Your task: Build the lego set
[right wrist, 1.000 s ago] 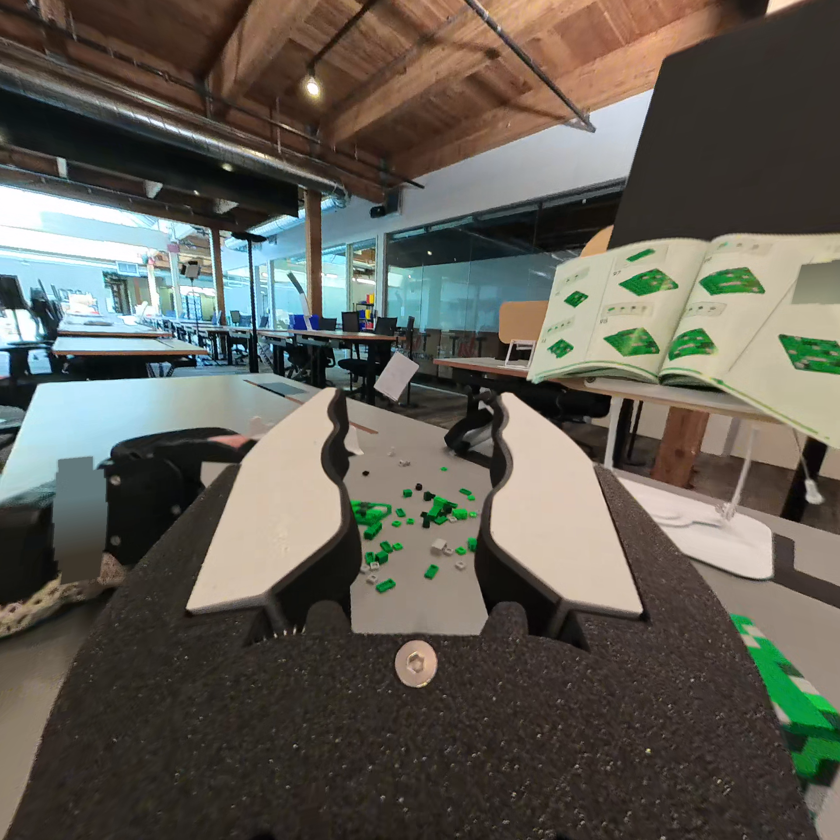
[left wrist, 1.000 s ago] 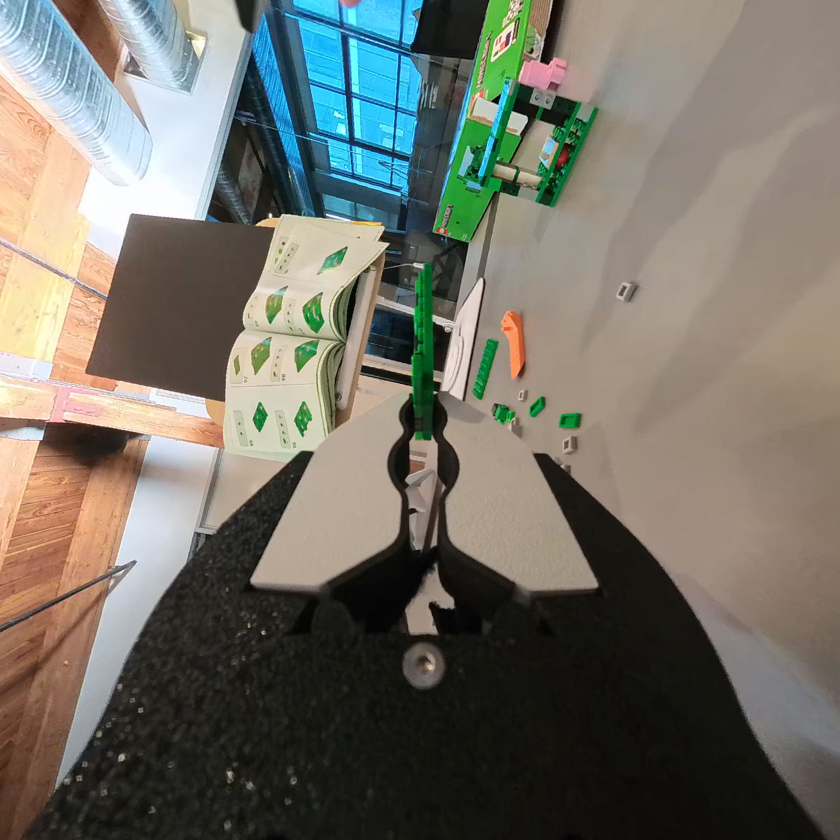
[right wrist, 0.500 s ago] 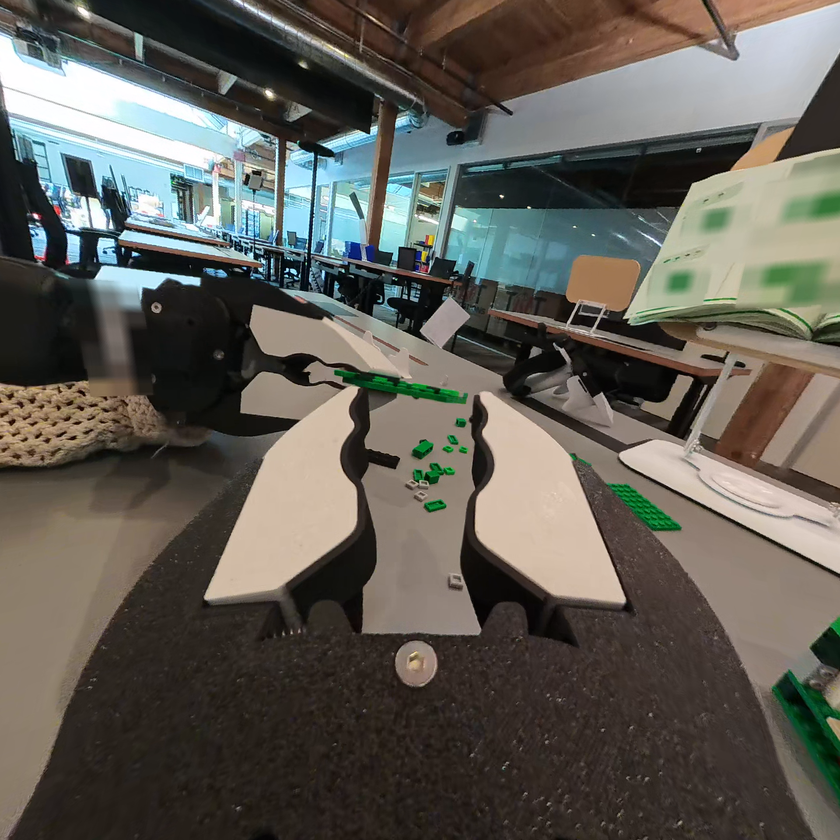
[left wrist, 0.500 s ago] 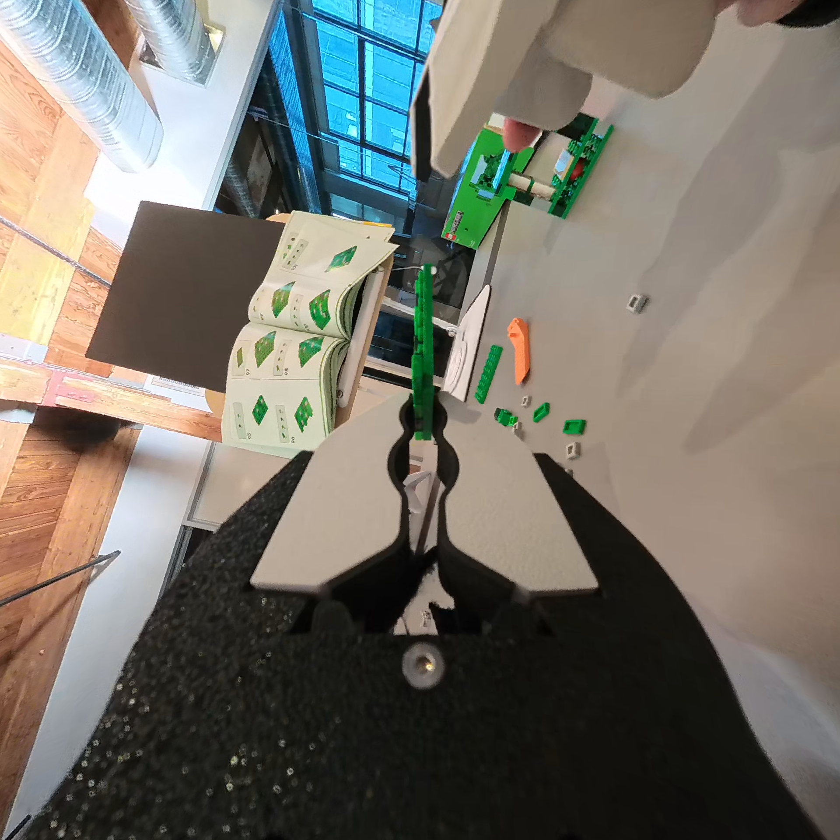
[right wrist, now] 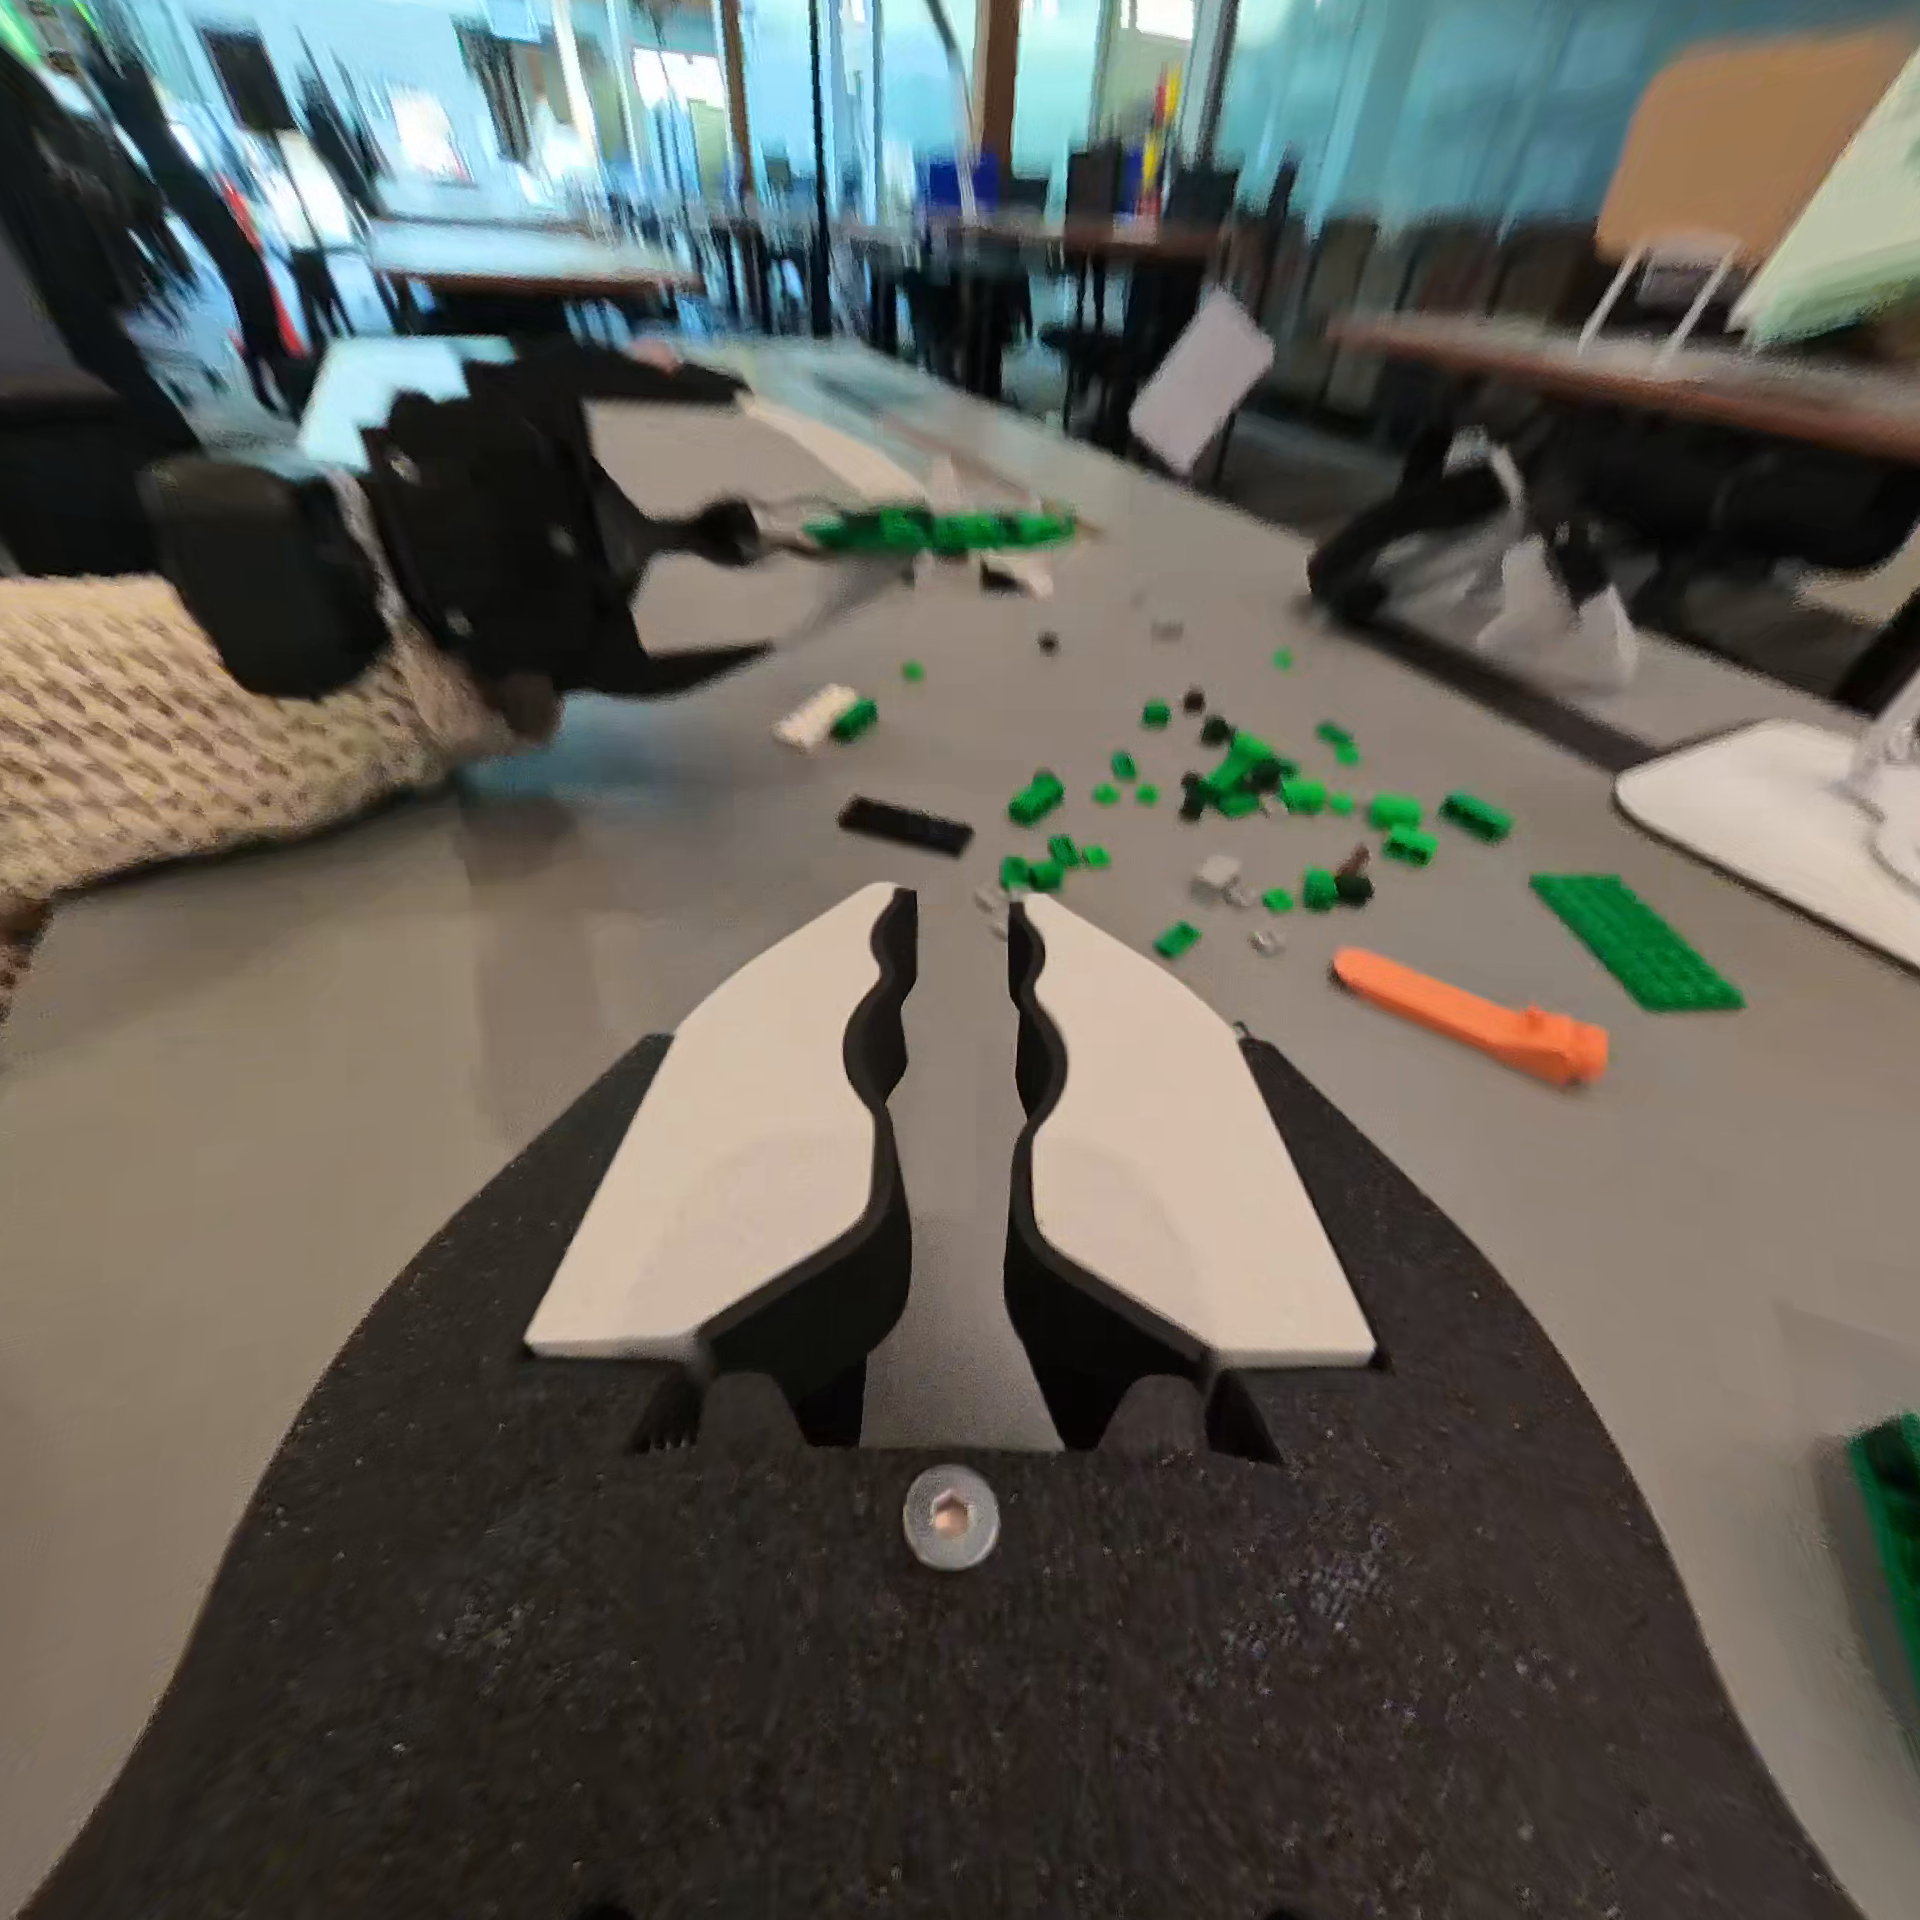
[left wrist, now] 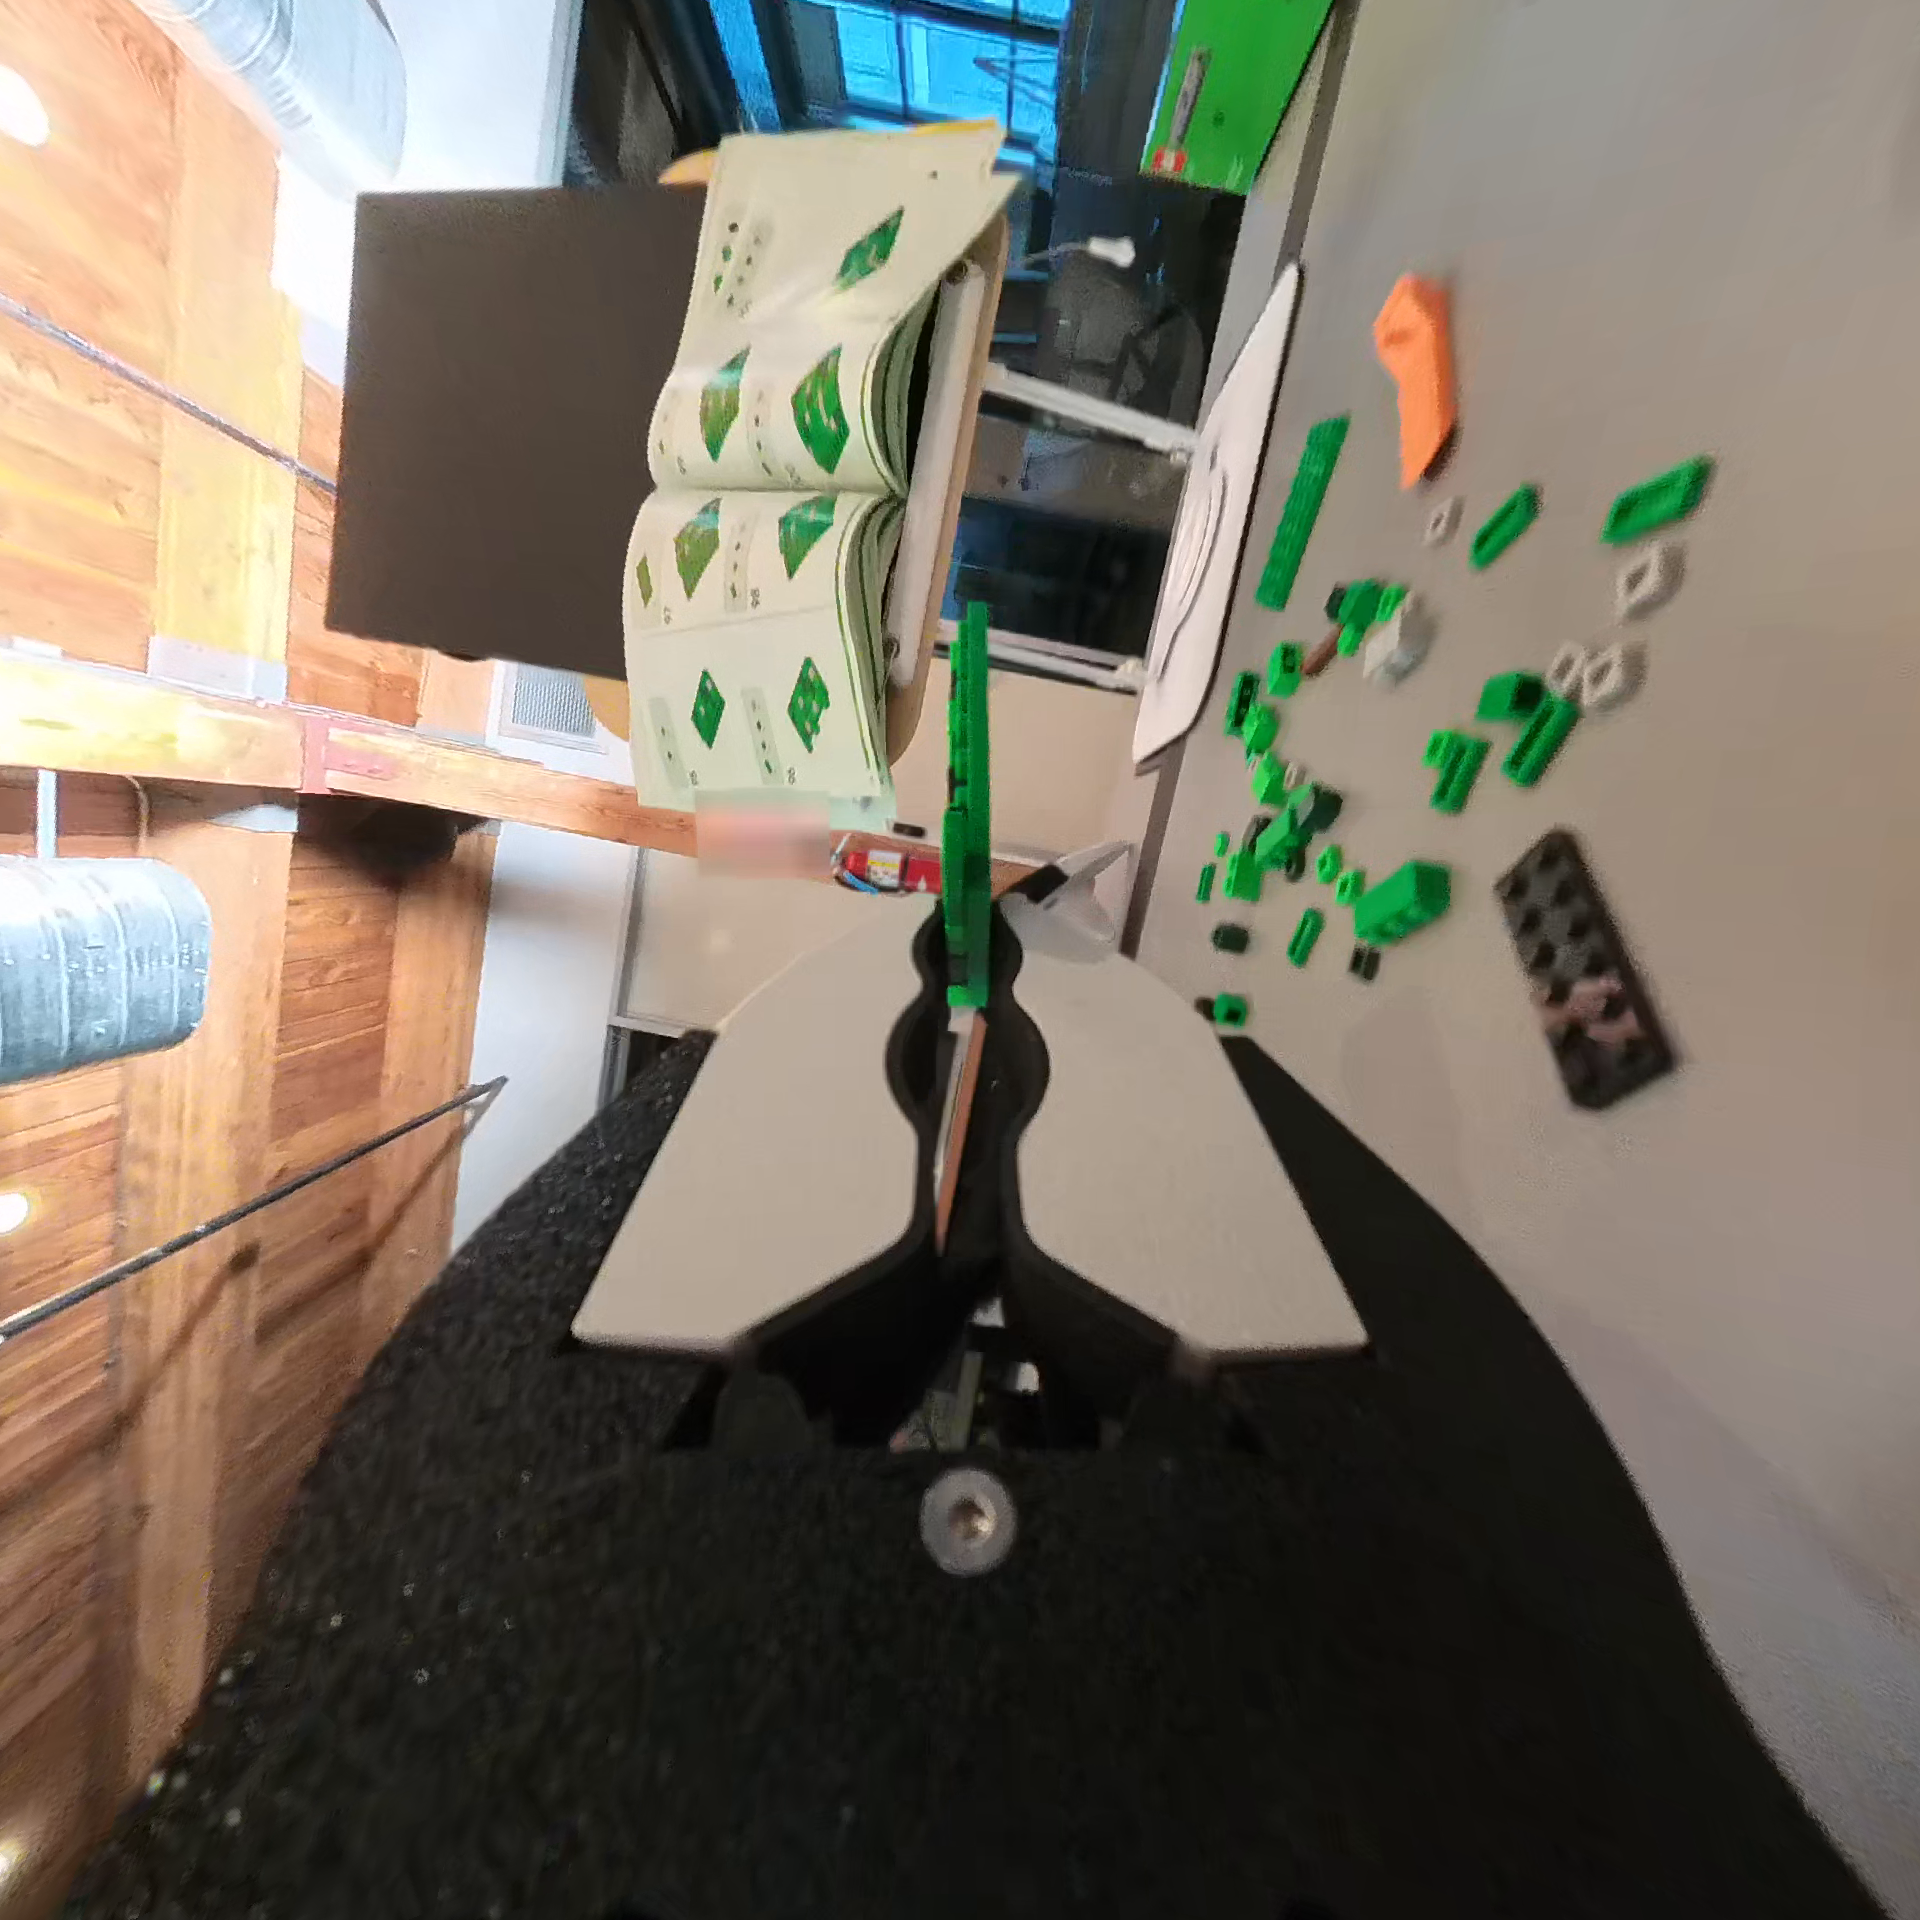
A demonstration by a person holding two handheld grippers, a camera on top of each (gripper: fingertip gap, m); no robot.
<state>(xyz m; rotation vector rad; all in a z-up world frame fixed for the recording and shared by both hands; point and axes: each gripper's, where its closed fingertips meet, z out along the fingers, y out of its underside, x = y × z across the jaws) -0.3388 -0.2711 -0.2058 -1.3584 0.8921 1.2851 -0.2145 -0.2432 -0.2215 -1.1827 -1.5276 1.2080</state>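
Observation:
My left gripper (left wrist: 968,935) is shut on a green lego plate assembly (left wrist: 966,790), seen edge-on and sticking out past the fingertips above the grey table (left wrist: 1662,1351). In the right wrist view the left gripper (right wrist: 717,530) holds the same plate (right wrist: 935,530) level over the table. My right gripper (right wrist: 961,909) is open with a narrow gap and empty, low over the table, just short of a scatter of loose green and grey pieces (right wrist: 1236,774). These pieces also show in the left wrist view (left wrist: 1382,790).
A black plate (right wrist: 904,826), an orange brick separator (right wrist: 1465,1013) and a long green plate (right wrist: 1631,940) lie among the pieces. An open instruction booklet (left wrist: 790,520) stands on a white stand (right wrist: 1766,821). A green build (right wrist: 1886,1507) sits at the right edge. A knitted sleeve (right wrist: 156,707) is at the left. About 12 cm separates my left fingertips from my right.
My right gripper has tipped down toward the loose pieces and its jaws have narrowed. My left gripper has moved nearer the pieces, still holding the plate. The right gripper has left the left wrist view.

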